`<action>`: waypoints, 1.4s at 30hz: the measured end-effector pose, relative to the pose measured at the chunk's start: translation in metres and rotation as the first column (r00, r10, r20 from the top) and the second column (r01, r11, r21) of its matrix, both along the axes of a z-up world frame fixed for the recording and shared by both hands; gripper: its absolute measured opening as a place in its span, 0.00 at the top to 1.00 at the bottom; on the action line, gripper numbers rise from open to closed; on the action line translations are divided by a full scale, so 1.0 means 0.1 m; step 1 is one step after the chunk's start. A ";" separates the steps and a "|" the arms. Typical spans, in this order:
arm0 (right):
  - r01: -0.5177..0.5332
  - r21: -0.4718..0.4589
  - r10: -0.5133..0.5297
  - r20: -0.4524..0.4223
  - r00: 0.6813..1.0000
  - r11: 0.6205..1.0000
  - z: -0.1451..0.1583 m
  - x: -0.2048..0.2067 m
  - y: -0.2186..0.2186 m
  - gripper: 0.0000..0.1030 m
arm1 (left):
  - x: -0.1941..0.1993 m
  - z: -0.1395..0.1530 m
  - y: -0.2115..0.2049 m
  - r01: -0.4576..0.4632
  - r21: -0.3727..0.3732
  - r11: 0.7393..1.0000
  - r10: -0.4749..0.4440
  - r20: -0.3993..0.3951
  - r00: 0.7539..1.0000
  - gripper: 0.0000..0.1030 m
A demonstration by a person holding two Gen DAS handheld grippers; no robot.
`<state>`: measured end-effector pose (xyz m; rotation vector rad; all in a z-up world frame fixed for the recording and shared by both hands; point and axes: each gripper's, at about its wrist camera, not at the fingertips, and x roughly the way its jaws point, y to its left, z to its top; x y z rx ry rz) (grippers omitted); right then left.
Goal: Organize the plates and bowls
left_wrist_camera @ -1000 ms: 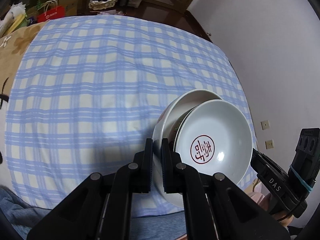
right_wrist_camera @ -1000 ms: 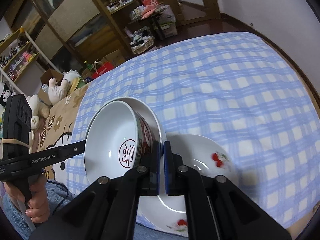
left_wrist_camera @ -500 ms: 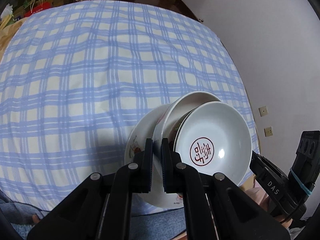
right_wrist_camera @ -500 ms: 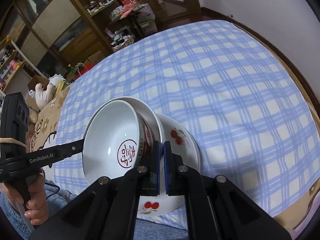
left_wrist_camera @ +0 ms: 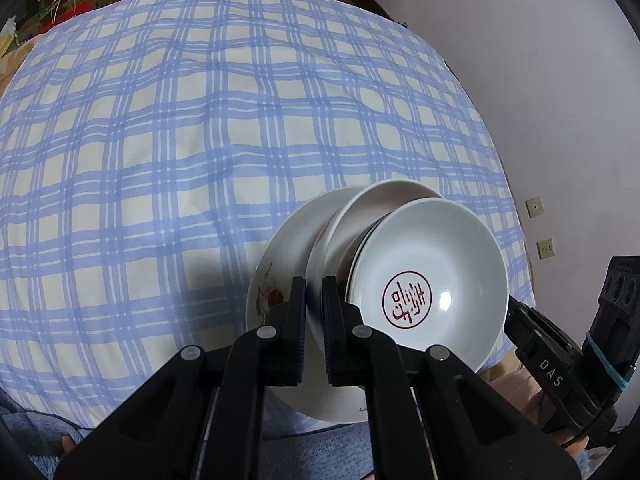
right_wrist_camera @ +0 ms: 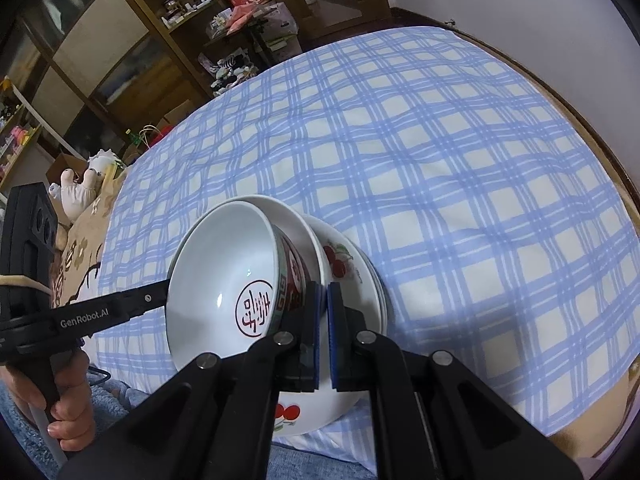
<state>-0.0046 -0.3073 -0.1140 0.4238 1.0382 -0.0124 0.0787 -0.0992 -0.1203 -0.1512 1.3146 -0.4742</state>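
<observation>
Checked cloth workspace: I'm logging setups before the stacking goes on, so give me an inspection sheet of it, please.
surface: checked cloth, slightly rumpled.
job's things: seal bowl nested in outer bowl, both tilted above cherry plate; whether they touch the plate cannot be told.
clutter: nothing seen.
grippers: left gripper and right gripper each shut on the outer bowl's rim, on opposite sides.
cables: dark cable by the hand.
surroundings: shelves, plush toy, wall sockets.
</observation>
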 end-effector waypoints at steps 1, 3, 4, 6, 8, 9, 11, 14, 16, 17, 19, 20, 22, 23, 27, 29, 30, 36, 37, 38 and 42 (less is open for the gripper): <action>0.002 0.002 -0.002 0.000 1.000 1.000 0.00 0.00 0.00 0.93 | 0.00 -0.01 0.00 -0.003 -0.002 1.000 0.003 -0.006 1.000 0.94; -0.002 0.005 0.002 0.002 1.000 1.000 -0.01 -0.02 0.00 0.93 | -0.01 0.00 0.02 -0.002 -0.005 1.000 0.002 -0.008 1.000 0.94; -0.002 0.006 0.002 0.005 1.000 1.000 -0.02 -0.04 0.01 0.93 | -0.01 0.00 0.02 -0.002 -0.005 1.000 0.001 -0.009 1.000 0.94; -0.003 -0.002 0.003 0.009 1.000 1.000 -0.02 -0.04 0.02 0.93 | -0.01 0.00 0.03 -0.004 -0.006 1.000 0.003 -0.007 1.000 0.94; -0.005 -0.010 0.005 0.015 1.000 1.000 -0.02 -0.06 0.03 0.93 | -0.02 -0.01 0.03 -0.004 -0.005 1.000 0.004 -0.004 1.000 0.94; -0.007 -0.012 0.007 0.019 1.000 1.000 -0.02 -0.05 0.03 0.93 | -0.02 -0.01 0.04 -0.005 -0.007 1.000 0.005 -0.005 1.000 0.94; -0.010 -0.013 0.010 0.026 1.000 1.000 -0.02 -0.07 0.05 0.93 | -0.02 -0.01 0.04 -0.003 -0.006 1.000 0.003 -0.004 1.000 0.94; -0.011 -0.014 0.012 0.041 0.999 1.000 -0.02 -0.08 0.05 0.93 | -0.03 -0.01 0.01 0.001 0.005 1.000 -0.001 0.019 1.000 0.93; -0.008 -0.005 0.008 0.046 0.999 1.000 -0.03 -0.08 0.04 0.93 | -0.04 0.00 0.01 0.001 0.027 1.000 -0.002 0.047 0.999 0.87; -0.005 -0.004 0.005 0.047 0.999 1.000 -0.03 -0.08 0.04 0.93 | -0.05 0.01 0.02 -0.002 0.040 0.999 0.000 0.057 0.998 0.85; 0.000 -0.016 0.001 0.048 0.999 1.000 -0.02 -0.09 0.05 0.93 | -0.05 0.02 0.06 -0.008 0.030 1.000 0.007 0.057 0.998 0.82; 0.003 -0.022 -0.002 0.053 0.999 1.000 0.00 -0.11 0.05 0.93 | -0.06 0.04 0.08 -0.010 0.028 1.000 0.008 0.059 0.998 0.81; 0.020 -0.047 -0.017 0.066 0.998 0.999 0.05 -0.15 0.04 0.93 | -0.10 0.10 0.12 -0.011 0.042 0.999 0.007 0.086 0.996 0.75; 0.027 -0.055 -0.023 0.072 0.997 0.998 0.08 -0.16 0.04 0.93 | -0.13 0.14 0.15 -0.012 0.056 0.998 0.007 0.103 0.995 0.75; 0.051 -0.047 -0.046 0.116 0.992 0.998 0.24 -0.30 -0.04 0.92 | -0.27 0.34 0.27 -0.038 0.129 0.991 0.012 0.197 0.980 0.76; 0.057 -0.065 -0.048 0.144 0.988 0.996 0.33 -0.38 -0.05 0.91 | -0.34 0.46 0.34 -0.055 0.140 0.989 0.021 0.240 0.971 0.76; 0.063 -0.083 -0.049 0.164 0.985 0.995 0.40 -0.44 -0.05 0.90 | -0.38 0.53 0.37 -0.064 0.141 0.988 0.024 0.266 0.964 0.76; 0.073 -0.134 -0.037 0.258 0.965 0.988 0.75 -0.73 -0.03 0.63 | -0.70 0.96 0.57 -0.105 0.131 0.986 0.044 0.401 0.915 0.75; 0.072 -0.143 -0.030 0.277 0.960 0.987 0.83 -0.80 -0.02 0.59 | -0.75 1.03 0.60 -0.111 0.124 0.986 0.050 0.420 0.906 0.73; 0.073 -0.148 -0.027 0.290 0.957 0.986 0.88 -0.85 -0.02 0.49 | -0.82 1.10 0.64 -0.121 0.118 0.986 0.057 0.445 0.894 0.72; 0.079 -0.179 -0.009 0.364 0.931 0.981 1.11 -1.09 0.02 0.38 | -1.05 1.29 0.72 -0.138 0.113 0.984 0.059 0.525 0.849 0.49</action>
